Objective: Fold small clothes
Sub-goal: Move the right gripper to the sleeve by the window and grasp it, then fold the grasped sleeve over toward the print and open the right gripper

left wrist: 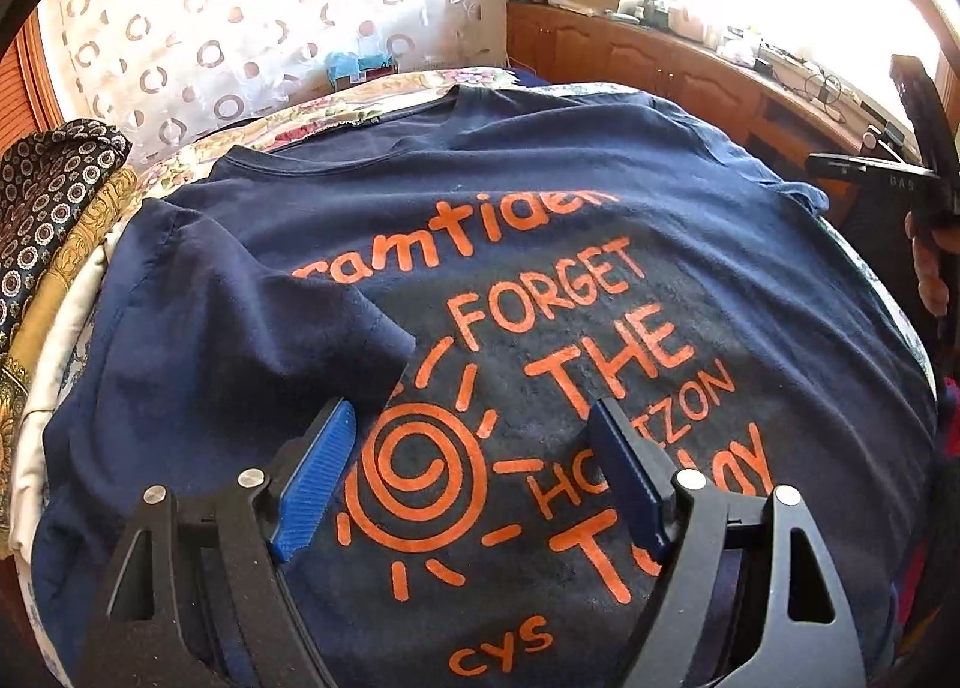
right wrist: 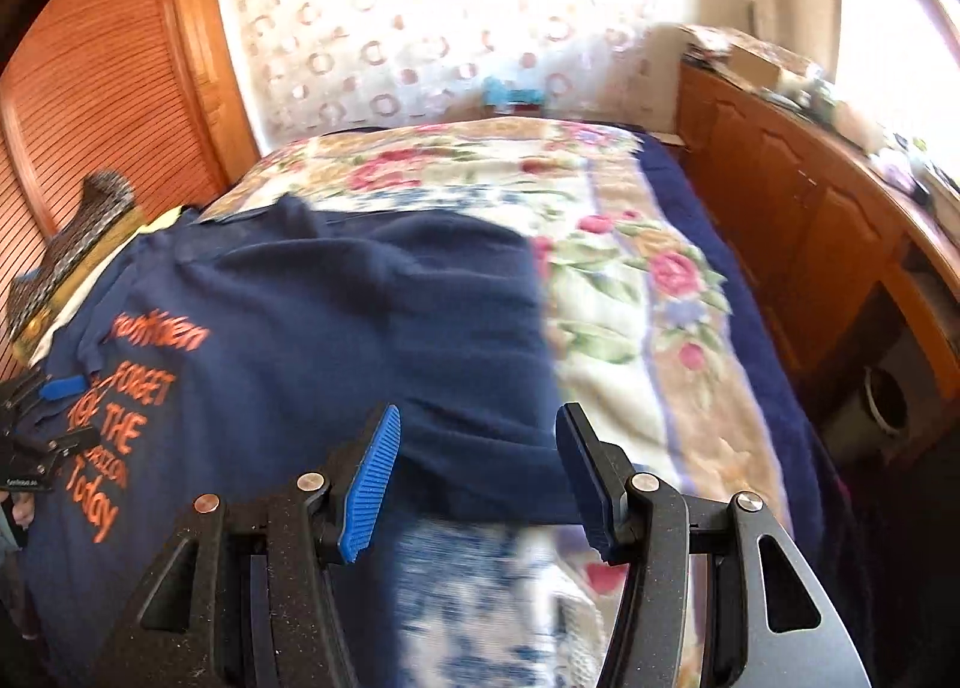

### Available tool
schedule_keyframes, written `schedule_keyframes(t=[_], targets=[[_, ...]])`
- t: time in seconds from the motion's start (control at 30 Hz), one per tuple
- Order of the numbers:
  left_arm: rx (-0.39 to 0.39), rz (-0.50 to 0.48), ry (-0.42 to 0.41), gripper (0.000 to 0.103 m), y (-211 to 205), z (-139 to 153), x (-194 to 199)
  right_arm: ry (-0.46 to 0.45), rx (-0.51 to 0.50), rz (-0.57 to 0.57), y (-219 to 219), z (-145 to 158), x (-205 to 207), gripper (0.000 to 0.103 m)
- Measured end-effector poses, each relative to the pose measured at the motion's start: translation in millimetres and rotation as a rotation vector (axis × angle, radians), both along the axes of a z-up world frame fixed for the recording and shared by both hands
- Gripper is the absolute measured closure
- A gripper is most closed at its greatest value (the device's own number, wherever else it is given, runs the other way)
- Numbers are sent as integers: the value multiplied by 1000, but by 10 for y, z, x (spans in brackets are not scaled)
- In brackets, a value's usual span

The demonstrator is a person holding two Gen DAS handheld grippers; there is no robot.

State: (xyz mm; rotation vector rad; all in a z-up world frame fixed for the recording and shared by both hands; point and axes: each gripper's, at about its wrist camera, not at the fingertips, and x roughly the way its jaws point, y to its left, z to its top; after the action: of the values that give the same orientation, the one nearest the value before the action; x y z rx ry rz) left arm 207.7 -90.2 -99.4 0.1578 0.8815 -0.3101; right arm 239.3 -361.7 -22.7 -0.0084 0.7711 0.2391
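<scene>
Sunlit patterned curtains (left wrist: 180,28) hang behind a bed covered by a floral blanket (right wrist: 630,280), with wooden cabinets (left wrist: 660,58) running toward two o'clock in the left wrist view and a slatted wooden door (right wrist: 90,88) at ten o'clock in the right wrist view. A navy T-shirt (left wrist: 540,178) printed with orange lettering and a spiral sun lies spread across the blanket, its left sleeve folded in over the print at about nine o'clock of the left view. Dark patterned fabric (left wrist: 48,196) is piled beside it at nine o'clock, at the bed's edge. The left gripper (left wrist: 474,484) hovers over the sun design with its blue pads spread wide and nothing between them. The right gripper (right wrist: 480,478) also stands released, its jaws apart above the shirt's right edge where cloth meets blanket; the navy cloth passes under the gap, the pads not pressing it. In the left view that gripper shows at three o'clock, with fingers of a hand (left wrist: 930,274) on its handle.
</scene>
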Motion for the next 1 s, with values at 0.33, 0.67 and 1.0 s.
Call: schedule_keyframes(t=[0.33, 0.67, 1.0], targets=[[1, 0, 2, 19, -8, -8, 12, 91, 101, -76, -294, -146, 18, 47], [1, 5, 3, 19, -9, -12, 14, 165, 173, -87, -351, -169, 56, 47], [1, 5, 3, 19, -9, -12, 14, 11, 80, -49, -200, 116, -49, 98]])
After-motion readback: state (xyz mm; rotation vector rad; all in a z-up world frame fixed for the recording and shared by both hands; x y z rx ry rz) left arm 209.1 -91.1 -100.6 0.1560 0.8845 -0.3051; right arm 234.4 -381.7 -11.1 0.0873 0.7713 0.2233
